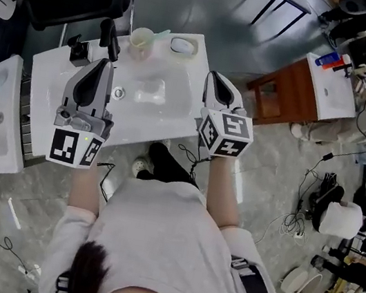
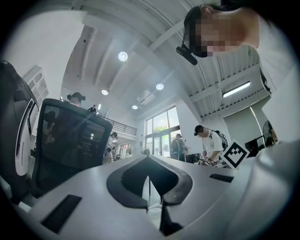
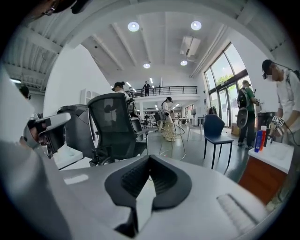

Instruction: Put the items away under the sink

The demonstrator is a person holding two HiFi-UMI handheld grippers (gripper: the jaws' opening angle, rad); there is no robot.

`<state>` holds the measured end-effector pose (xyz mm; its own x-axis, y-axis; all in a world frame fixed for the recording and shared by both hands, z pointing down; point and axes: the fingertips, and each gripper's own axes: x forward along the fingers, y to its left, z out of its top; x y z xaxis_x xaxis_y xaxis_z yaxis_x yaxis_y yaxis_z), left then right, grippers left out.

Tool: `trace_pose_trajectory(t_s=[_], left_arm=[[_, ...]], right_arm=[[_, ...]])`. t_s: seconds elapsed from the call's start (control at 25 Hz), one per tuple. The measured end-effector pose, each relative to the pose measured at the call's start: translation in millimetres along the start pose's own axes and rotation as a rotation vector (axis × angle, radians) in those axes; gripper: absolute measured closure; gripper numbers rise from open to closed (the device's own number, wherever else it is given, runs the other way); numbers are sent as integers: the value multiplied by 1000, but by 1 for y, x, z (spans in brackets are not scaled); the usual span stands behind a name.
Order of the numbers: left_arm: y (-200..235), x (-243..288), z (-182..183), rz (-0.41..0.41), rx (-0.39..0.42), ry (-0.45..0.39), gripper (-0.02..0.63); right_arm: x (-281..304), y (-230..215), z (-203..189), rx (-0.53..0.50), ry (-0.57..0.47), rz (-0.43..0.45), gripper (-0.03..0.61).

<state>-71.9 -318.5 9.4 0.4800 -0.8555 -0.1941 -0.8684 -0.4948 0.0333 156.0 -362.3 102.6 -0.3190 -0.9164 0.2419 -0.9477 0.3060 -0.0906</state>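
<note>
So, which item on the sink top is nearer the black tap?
The pale cup, just beside the tap; the white oval object lies farther right.

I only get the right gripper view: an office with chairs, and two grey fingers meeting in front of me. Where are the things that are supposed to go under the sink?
Observer: The head view shows a white sink top, and a pale cup stands at its far edge.
Operator: Is there anything in the bowl itself?
Observer: A small white item lies in the basin near the drain. I can't tell what it is.
Operator: And the other tool, is it carrying something?
Observer: No. The left gripper is at the sink's front left, with its fingers together and nothing between them.
</note>
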Motion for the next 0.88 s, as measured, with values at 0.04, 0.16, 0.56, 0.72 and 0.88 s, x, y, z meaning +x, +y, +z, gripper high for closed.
trace_pose_trajectory(t_s=[0.04,0.16,0.56,0.72,0.88], left_arm=[[1,3,-3,-1,4,3,606],[5,12,-8,1,18,13,606],[28,35,-26,93,24,52,606],[33,42,-34,125,25,73,606],[38,46,-43,159,19,97,606]], right_arm=[[9,-5,-5,14,27,0,568],[38,-25,-20,54,107,-2,568],[142,-79,-78,159,373,42,566],[173,-89,-104,181,460,60,565],[190,-94,-126,173,540,68,546]])
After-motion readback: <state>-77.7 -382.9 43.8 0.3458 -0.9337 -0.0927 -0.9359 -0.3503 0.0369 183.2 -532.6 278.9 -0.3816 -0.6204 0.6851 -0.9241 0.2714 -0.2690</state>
